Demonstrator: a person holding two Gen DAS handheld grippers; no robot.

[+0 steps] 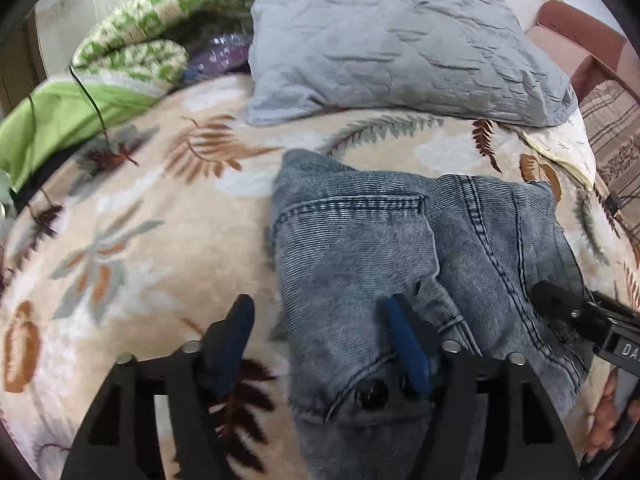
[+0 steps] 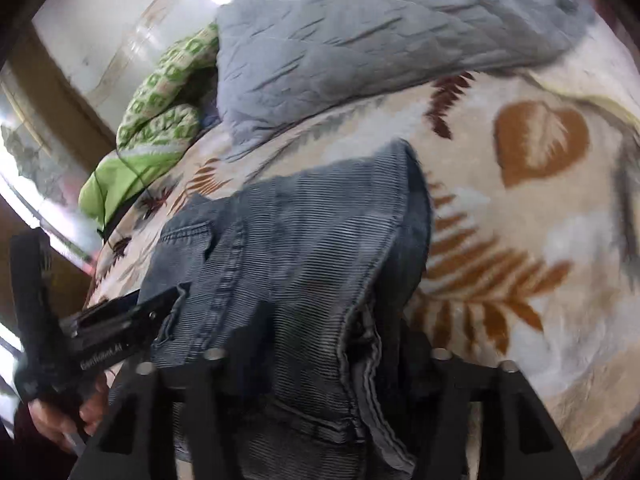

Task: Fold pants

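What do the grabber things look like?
Both are black. The left gripper has dark blue finger pads and silver round bolts on black slotted brackets. The right gripper is a black block with white letters, held by a bare hand.

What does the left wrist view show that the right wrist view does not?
Only the left wrist view shows the open left gripper with blue pads, a pocket seam and a pink chair. Only the right wrist view shows a big brown leaf print and the pants draped over its gripper. Both share the pants, grey pillow and green blanket.
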